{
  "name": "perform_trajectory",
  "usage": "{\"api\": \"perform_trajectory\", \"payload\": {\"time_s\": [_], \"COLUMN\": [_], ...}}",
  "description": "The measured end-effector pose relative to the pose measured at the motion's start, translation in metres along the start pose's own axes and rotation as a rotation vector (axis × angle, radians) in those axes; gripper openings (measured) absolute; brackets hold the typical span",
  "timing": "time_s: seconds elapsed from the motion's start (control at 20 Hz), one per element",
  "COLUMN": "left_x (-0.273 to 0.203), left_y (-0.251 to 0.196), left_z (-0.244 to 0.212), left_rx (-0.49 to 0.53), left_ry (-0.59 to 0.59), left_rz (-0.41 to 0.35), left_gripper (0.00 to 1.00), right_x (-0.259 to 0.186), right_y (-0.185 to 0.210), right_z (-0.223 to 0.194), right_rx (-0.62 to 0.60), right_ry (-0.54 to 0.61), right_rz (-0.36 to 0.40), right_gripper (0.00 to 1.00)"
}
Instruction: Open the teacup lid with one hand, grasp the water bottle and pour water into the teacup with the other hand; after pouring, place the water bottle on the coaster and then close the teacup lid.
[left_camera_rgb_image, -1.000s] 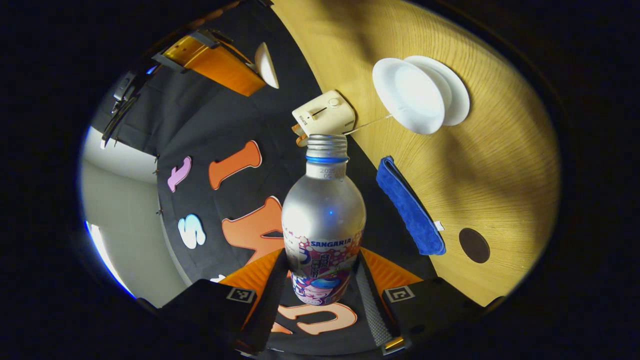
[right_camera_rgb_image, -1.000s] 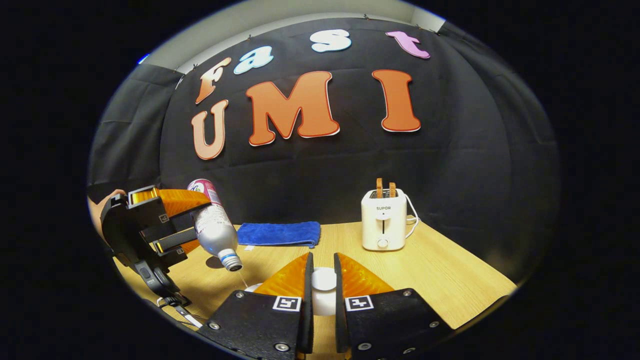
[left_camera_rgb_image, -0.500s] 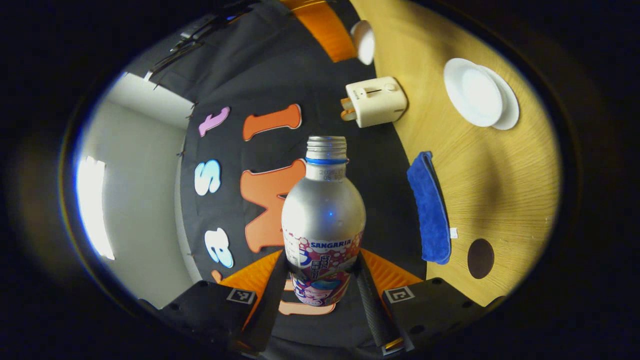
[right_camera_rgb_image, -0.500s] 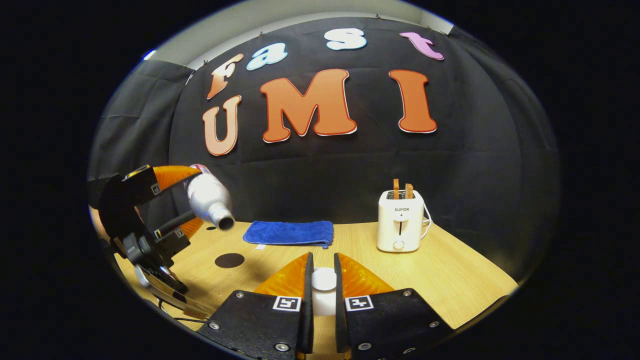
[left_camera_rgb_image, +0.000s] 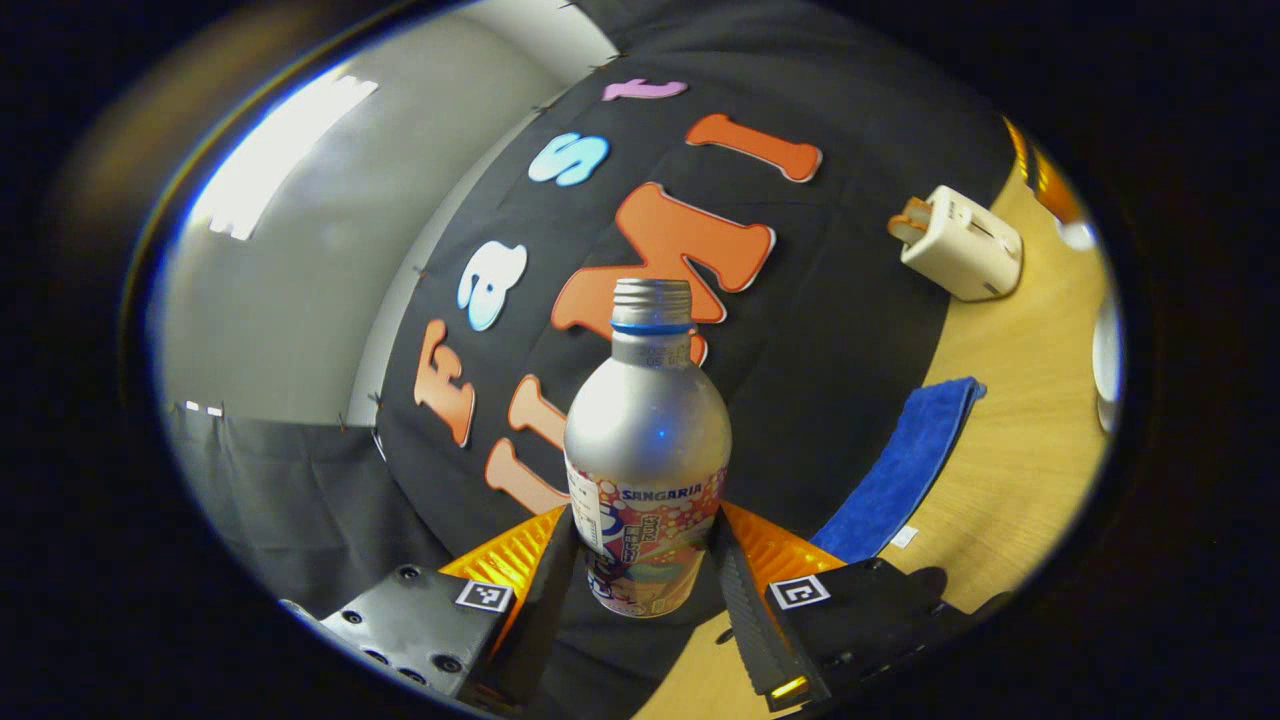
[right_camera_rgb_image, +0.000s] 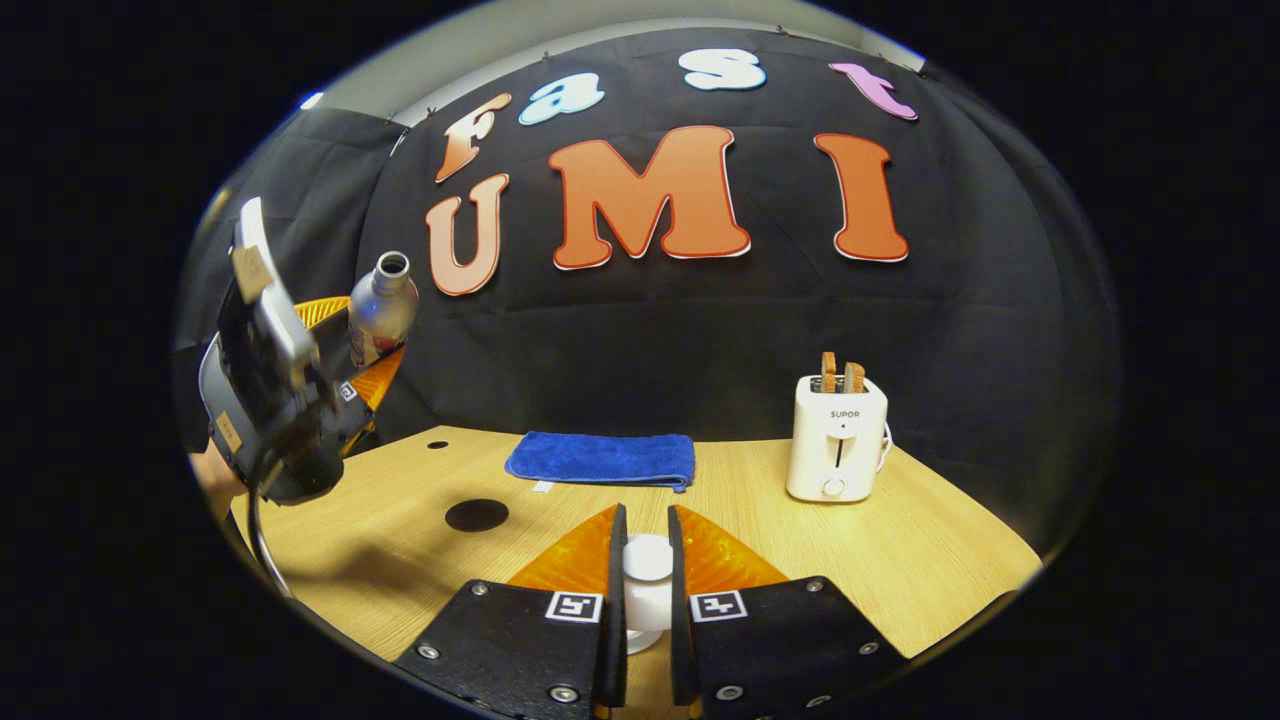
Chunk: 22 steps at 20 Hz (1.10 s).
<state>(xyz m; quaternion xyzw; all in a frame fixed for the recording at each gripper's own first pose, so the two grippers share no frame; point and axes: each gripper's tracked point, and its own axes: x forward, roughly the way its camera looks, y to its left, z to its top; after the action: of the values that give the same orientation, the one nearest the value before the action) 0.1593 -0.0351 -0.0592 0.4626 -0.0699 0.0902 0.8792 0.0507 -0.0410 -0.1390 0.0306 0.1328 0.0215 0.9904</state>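
Left gripper (left_camera_rgb_image: 645, 590) clamps water bottle (left_camera_rgb_image: 647, 450); right gripper (right_camera_rgb_image: 641, 585) clamps teacup lid (right_camera_rgb_image: 647, 562) — blue towel (right_camera_rgb_image: 603, 459), toaster (right_camera_rgb_image: 837, 438), coaster (right_camera_rgb_image: 476, 515) beyond.

One water bottle (right_camera_rgb_image: 381, 303). One teacup lid (right_camera_rgb_image: 647, 560). One coaster (right_camera_rgb_image: 476, 515). One blue towel (right_camera_rgb_image: 602, 460). One toaster (right_camera_rgb_image: 836, 440), two toast slices (right_camera_rgb_image: 840, 374). Two hand-held grippers (left_camera_rgb_image: 645, 600) (right_camera_rgb_image: 642, 620).

My left gripper (left_camera_rgb_image: 645, 575) clamps the water bottle (left_camera_rgb_image: 647, 450) raised upright; my right gripper (right_camera_rgb_image: 640, 585) pinches the lid knob (right_camera_rgb_image: 647, 560) low

Cloth-walled booth, wooden table (right_camera_rgb_image: 800, 540), toaster (right_camera_rgb_image: 837, 438)
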Motion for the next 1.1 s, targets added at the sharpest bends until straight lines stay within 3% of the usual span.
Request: {"api": "perform_trajectory", "payload": {"time_s": [0.4,0.75,1.1], "left_x": [0.03,0.021,0.017], "left_y": [-0.006,-0.074,-0.105], "left_z": [-0.043,-0.094,-0.098], "left_rx": [-0.543,-0.771,-0.883], "left_ry": [0.199,0.396,0.456], "left_rz": [-0.021,-0.167,-0.237], "left_gripper": [0.77,0.78,0.78], "right_x": [0.009,0.023,0.031], "right_y": [0.012,0.027,0.027], "right_z": [-0.013,-0.049,-0.073], "right_rx": [-0.035,-0.06,-0.054], "right_ry": [0.022,0.088,0.125], "right_rz": [0.008,0.038,0.044], "right_gripper": [0.18,0.18,0.18]}}
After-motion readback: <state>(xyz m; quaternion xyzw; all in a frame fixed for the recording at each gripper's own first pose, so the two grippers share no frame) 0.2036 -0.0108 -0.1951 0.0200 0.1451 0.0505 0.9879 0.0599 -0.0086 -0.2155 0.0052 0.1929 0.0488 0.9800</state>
